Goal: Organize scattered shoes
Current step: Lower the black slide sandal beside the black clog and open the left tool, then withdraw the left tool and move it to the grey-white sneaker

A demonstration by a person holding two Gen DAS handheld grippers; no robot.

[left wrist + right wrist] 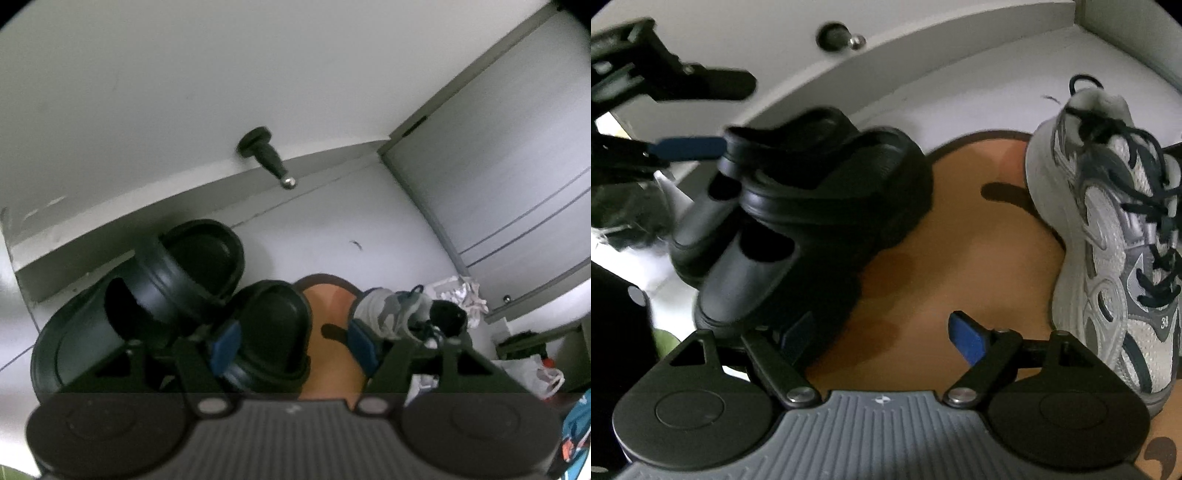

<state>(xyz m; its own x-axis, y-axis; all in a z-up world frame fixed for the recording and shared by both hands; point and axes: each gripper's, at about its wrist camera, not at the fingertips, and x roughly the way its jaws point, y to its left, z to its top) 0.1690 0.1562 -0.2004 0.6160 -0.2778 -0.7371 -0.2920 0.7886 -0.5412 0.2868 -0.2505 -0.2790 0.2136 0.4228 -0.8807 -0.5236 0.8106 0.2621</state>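
Observation:
Two black slides lie overlapping by the wall, one [110, 325] further left, the other [273, 328] with its edge on an orange mat [332, 306]. My left gripper [295, 343] is open around that second slide: the left blue pad [225, 343] lies at its rim, the right pad hangs apart over the mat. In the right wrist view the slides [831, 177] are stacked at left and a white-grey sneaker [1108, 240] with dark laces stands on the mat [960, 258] at right. My right gripper [882, 336] is open over bare mat, its left pad beside the nearer slide [750, 280].
A black door stopper [264, 155] juts from the white wall above the baseboard ledge [184, 218]. A grey cabinet or door [517, 147] stands at right, with crumpled paper [465, 295] and a plastic bag [535, 373] on the floor below it.

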